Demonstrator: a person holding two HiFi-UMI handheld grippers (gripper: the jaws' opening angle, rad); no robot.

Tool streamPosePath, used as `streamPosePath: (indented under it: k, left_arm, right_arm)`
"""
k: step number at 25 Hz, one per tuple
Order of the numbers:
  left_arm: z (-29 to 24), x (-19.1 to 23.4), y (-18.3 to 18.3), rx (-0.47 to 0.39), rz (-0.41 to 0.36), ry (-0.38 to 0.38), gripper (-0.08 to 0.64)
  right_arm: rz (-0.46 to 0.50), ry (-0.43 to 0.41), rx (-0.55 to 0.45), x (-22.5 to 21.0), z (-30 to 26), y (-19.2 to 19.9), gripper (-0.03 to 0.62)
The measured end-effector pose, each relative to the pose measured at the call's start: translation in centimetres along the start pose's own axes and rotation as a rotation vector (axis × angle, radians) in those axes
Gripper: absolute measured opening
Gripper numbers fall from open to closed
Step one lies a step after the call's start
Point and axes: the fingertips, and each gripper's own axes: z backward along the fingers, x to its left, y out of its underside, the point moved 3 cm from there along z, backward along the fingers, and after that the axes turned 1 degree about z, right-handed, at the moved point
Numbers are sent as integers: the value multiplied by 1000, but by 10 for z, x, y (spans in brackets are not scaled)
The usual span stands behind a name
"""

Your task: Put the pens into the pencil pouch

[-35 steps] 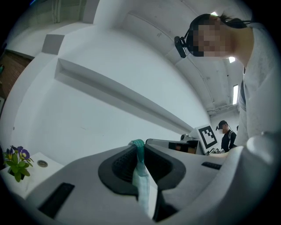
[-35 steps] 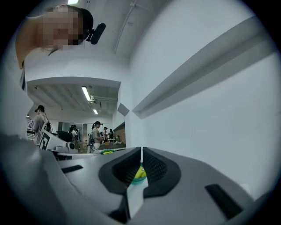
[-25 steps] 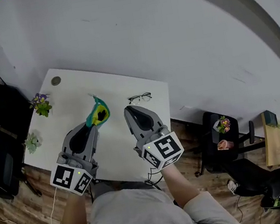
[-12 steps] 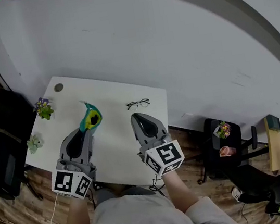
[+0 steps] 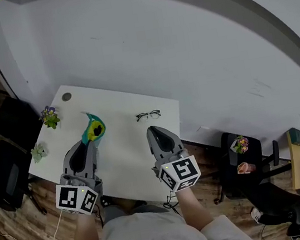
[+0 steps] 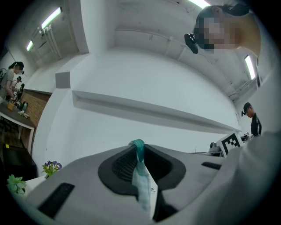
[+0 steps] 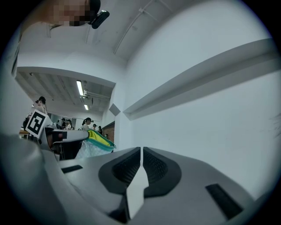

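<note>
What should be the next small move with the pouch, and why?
Probably lower the left gripper and lay the pouch on the table. Its jaws are clamped on the pouch's edge, the right gripper is shut with nothing in it, and I see no pens on the table.

Overhead head view, level gripper views share pouch (image 5: pixel 93 129).

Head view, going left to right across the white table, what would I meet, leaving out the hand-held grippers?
small green plant → purple flowering plant → pencil pouch → glasses
</note>
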Motion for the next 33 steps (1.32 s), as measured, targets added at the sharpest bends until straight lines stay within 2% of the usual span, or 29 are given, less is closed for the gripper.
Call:
streamPosePath:
  k: [9,33]
  left_arm:
    - [1,-4,-2,-15,-6,-30,64]
    - [-3,-5,1,-21,0,-49,64]
  right_arm:
    - [13,10,5,-7,11,4,37]
    - [19,-5,0,-13,7,5,37]
